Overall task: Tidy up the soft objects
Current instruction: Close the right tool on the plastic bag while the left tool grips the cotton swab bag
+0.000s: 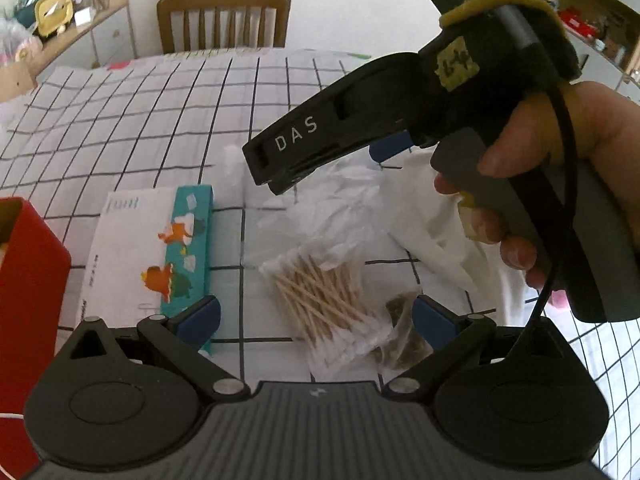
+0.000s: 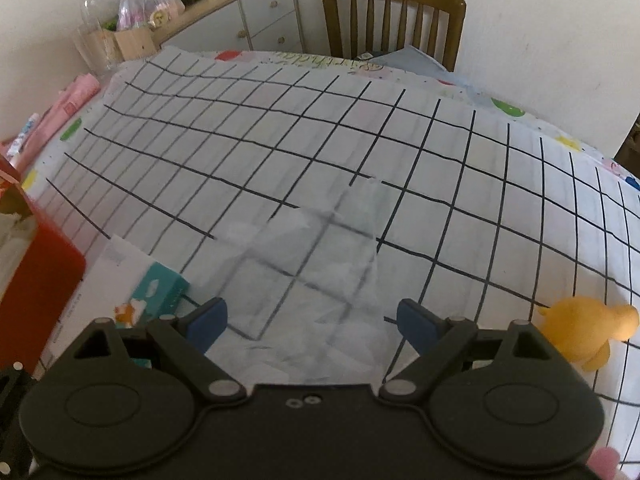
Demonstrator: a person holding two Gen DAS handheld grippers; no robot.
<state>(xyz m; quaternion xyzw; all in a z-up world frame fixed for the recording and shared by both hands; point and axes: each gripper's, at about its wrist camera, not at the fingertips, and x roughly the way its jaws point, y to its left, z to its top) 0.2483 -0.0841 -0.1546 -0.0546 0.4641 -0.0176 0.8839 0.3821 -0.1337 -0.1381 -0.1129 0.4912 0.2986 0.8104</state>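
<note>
In the left wrist view a clear bag of cotton swabs (image 1: 326, 296) lies on the checked tablecloth between my open left gripper's (image 1: 316, 316) fingers. A small clear packet of brown bits (image 1: 404, 340) lies beside it to the right. Crumpled white plastic (image 1: 332, 204) lies beyond the swabs. My right gripper, held in a hand, hovers above that plastic; one blue pad (image 1: 390, 148) shows under its black body. In the right wrist view my right gripper (image 2: 312, 320) is open over a thin clear plastic sheet (image 2: 320, 264). A yellow soft duck toy (image 2: 588, 328) sits at the right.
A teal and white tissue pack (image 1: 160, 248) lies left of the swabs, also in the right wrist view (image 2: 152, 296). A red box (image 1: 28, 280) stands at the far left. A white bag (image 1: 452, 224) lies under the hand. A wooden chair (image 2: 394, 20) and a cabinet (image 2: 256, 20) stand behind the table.
</note>
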